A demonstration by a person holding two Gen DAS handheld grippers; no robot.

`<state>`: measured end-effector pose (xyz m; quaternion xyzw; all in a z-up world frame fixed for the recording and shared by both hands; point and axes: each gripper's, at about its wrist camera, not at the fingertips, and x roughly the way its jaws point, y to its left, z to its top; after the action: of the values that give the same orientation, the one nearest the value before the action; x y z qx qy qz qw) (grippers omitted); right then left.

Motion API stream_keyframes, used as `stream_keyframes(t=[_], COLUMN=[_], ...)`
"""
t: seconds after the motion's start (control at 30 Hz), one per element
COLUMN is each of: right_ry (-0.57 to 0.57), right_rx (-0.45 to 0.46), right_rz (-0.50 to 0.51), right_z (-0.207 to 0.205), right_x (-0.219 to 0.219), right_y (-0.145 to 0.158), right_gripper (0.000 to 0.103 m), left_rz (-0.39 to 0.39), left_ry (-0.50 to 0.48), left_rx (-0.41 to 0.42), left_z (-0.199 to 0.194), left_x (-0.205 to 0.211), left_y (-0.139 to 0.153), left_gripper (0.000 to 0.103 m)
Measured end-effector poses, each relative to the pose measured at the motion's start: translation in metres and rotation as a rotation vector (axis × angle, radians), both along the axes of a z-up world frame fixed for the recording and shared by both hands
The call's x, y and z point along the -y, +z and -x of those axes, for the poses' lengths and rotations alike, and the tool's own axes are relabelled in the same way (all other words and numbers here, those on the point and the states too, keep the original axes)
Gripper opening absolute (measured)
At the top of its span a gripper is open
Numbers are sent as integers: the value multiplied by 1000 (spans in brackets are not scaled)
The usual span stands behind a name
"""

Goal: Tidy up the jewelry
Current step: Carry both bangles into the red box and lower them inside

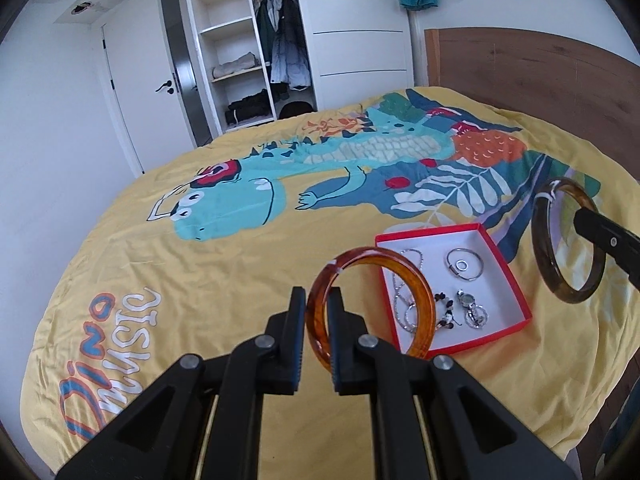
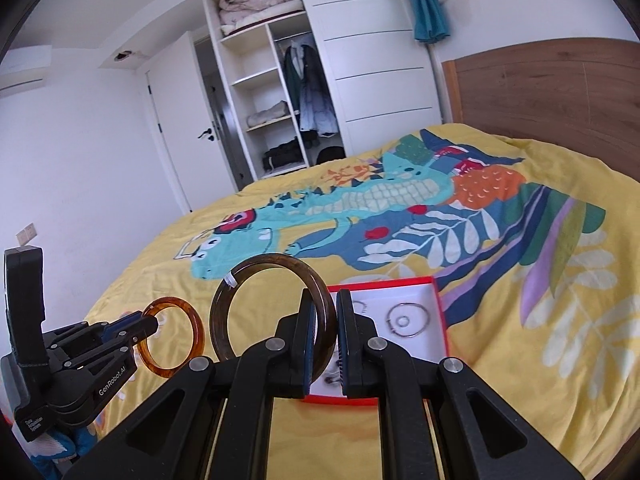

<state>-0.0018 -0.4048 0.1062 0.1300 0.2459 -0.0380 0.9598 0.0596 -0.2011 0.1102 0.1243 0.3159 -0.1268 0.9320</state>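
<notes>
My left gripper (image 1: 317, 300) is shut on an orange amber bangle (image 1: 424, 308), held upright above the bed just left of the red box (image 1: 516, 280). It also shows in the right wrist view (image 2: 150, 322) with the orange bangle (image 2: 196, 330). My right gripper (image 2: 324, 304) is shut on a dark brown bangle (image 2: 224, 300), held upright in front of the red box (image 2: 438, 300). In the left wrist view the brown bangle (image 1: 540, 248) hangs right of the box. The box holds silver rings (image 1: 464, 266), chains (image 1: 404, 304), a bead piece and a small watch (image 1: 472, 308).
The box lies on a yellow dinosaur-print bedspread (image 1: 200, 280). A wooden headboard (image 1: 520, 68) stands at the right. An open white wardrobe (image 1: 248, 52) and a door (image 1: 140, 80) are beyond the bed's far edge.
</notes>
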Motion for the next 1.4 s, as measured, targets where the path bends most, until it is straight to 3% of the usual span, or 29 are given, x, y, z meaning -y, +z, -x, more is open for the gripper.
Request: stream_keyframes(t=[0.4,0.77,1.1,1.4], right_ry=[-109,-84,-50,-45], right_rx=[-90,-228,-361,-449], right_rz=[-15,28,109,149], right_z=[-49,-117,-161,-167], right_x=[71,81,76,80], right_y=[-53,-111,-145,-168], right_gripper=[10,10,10,10], left_rz=[-30,-77,-98,-127], left_ry=[-38,-44,-75,-119], left_rx=[-89,-200,-216,-241], left_z=[-74,-126,-137,-132], left_x=[67,110,123,130], left_y=[-53,-123,-145,-166], left_gripper=[10,10,10,10])
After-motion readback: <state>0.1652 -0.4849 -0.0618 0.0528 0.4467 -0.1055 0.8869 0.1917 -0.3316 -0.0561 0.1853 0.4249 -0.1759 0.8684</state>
